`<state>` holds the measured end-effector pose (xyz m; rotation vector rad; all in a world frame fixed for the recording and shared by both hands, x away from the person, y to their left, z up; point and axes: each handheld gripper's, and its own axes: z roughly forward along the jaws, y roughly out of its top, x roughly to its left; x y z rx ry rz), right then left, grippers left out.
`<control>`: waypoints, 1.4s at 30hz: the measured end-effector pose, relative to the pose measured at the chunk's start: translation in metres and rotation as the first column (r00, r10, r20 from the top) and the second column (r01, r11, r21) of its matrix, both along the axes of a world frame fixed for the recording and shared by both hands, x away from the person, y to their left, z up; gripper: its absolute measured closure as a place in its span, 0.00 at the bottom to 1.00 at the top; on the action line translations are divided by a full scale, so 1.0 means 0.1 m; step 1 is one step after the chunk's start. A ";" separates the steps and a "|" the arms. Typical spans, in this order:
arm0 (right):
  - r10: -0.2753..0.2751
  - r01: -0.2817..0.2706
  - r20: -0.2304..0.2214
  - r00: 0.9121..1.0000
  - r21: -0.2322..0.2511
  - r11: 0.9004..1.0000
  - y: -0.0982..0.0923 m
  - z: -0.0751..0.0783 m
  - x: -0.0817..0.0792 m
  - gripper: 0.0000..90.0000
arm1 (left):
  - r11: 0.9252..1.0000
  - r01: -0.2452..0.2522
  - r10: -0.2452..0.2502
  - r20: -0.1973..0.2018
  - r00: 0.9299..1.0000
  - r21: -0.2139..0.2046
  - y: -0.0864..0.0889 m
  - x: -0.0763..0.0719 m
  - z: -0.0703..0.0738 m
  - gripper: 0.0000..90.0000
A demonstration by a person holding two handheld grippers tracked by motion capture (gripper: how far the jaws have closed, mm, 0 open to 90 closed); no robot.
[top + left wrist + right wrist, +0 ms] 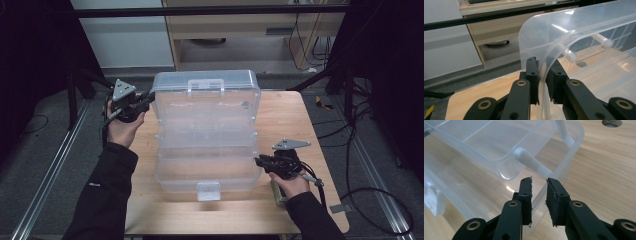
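Observation:
A clear plastic organiser box (205,150) lies unfolded on the wooden table (285,115), with its lid (205,92) tilted up at the far end and a white latch (208,190) at the near end. My left gripper (149,100) is at the lid's far left corner. In the left gripper view its jaws (543,75) clamp the lid's curved rim (554,42). My right gripper (257,161) is at the base's near right corner. There its jaws (539,192) are shut across the base's thin wall (571,152), just below a white hinge arm (534,161) that carries a raised tray (486,137).
Bare table runs along the box's right side, with a round hole (611,122) in it. A wooden cabinet (225,25) stands behind the table. Cables (360,150) lie on the floor at the right, and a metal rail (50,170) runs along the left.

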<state>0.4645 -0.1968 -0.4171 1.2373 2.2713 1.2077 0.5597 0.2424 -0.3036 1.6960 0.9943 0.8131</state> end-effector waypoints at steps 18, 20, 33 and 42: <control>0.001 -0.001 -0.001 1.000 0.003 1.000 0.00 -0.01 0.01 0.82 | 1.000 -0.020 0.020 -0.012 1.000 -0.005 -0.02 0.26 -0.02 0.93; 0.000 0.000 -0.002 1.000 0.003 1.000 0.00 -0.01 0.01 0.82 | 1.000 -0.023 0.023 -0.017 1.000 -0.011 -0.02 0.29 -0.02 0.93; 0.002 -0.002 -0.006 1.000 0.007 1.000 0.00 0.00 0.01 0.82 | 0.999 -0.034 0.033 -0.030 0.999 -0.024 -0.04 0.50 -0.06 0.94; 0.000 0.000 -0.008 1.000 0.007 1.000 0.00 -0.01 0.01 0.81 | 0.998 -0.050 0.049 -0.037 0.998 -0.041 -0.05 0.61 -0.11 0.94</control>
